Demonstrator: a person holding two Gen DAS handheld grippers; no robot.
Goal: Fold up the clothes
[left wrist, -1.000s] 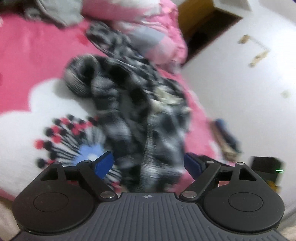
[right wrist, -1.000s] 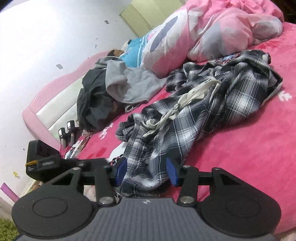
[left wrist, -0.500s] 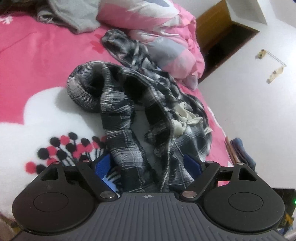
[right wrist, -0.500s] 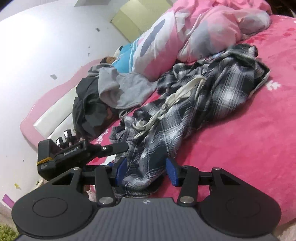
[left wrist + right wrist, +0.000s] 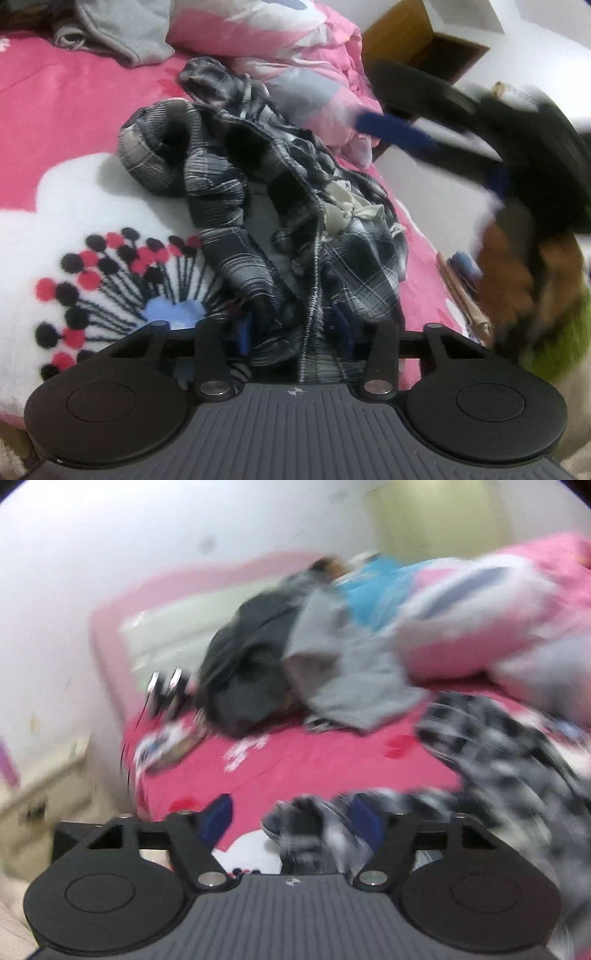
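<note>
A crumpled black-and-white plaid shirt (image 5: 280,206) lies on the pink bed. My left gripper (image 5: 291,332) has closed its blue pads onto the shirt's near hem. The right gripper (image 5: 443,136) shows blurred at the upper right of the left wrist view, above the shirt. In the blurred right wrist view, my right gripper (image 5: 291,819) is open, with a fold of the plaid shirt (image 5: 517,768) hanging between its fingers.
A pink blanket with a white flower print (image 5: 74,229) covers the bed. A grey hoodie (image 5: 343,679) and dark garment (image 5: 243,664) lie near the headboard. A pink duvet (image 5: 295,55) is piled behind. A wooden cabinet (image 5: 417,48) stands by the wall.
My left gripper has narrowed onto the shirt's hem. The right gripper has opened, swung up and left fast, and now appears in the left wrist view.
</note>
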